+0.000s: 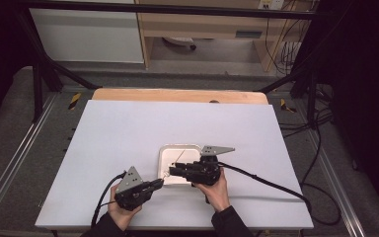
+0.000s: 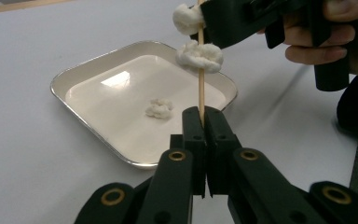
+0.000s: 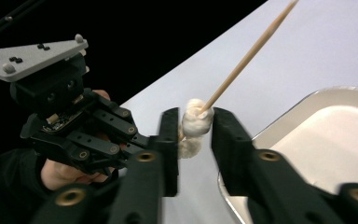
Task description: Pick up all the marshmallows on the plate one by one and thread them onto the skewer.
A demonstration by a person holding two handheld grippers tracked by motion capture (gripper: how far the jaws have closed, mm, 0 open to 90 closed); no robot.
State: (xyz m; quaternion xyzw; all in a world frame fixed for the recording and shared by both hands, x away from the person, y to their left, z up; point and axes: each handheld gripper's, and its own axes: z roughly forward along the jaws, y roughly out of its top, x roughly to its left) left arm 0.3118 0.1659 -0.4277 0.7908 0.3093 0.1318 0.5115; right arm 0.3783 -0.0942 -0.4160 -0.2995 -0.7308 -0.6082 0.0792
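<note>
A thin wooden skewer point(image 2: 201, 88) stands upright with its lower end pinched in my left gripper point(image 2: 204, 114), which is shut on it beside the tray's near left corner point(image 1: 160, 183). Two white fluffy lumps are threaded on the stick: one lower point(image 2: 199, 56), one higher point(image 2: 186, 18). My right gripper point(image 3: 196, 126) reaches in from the right point(image 1: 171, 171). Its jaws stand on either side of the upper lump point(image 3: 196, 122), with a thin gap at the left pad. The skewer's bare tip point(image 3: 247, 58) slants up past them. A third white lump point(image 2: 159, 108) lies loose in the tray.
The shallow white metal tray point(image 1: 180, 149) sits on the white table top point(image 1: 128, 133), just ahead of both hands. A black cable point(image 1: 266, 181) trails right from the right gripper. A wooden board edge point(image 1: 177, 95) runs along the table's far side.
</note>
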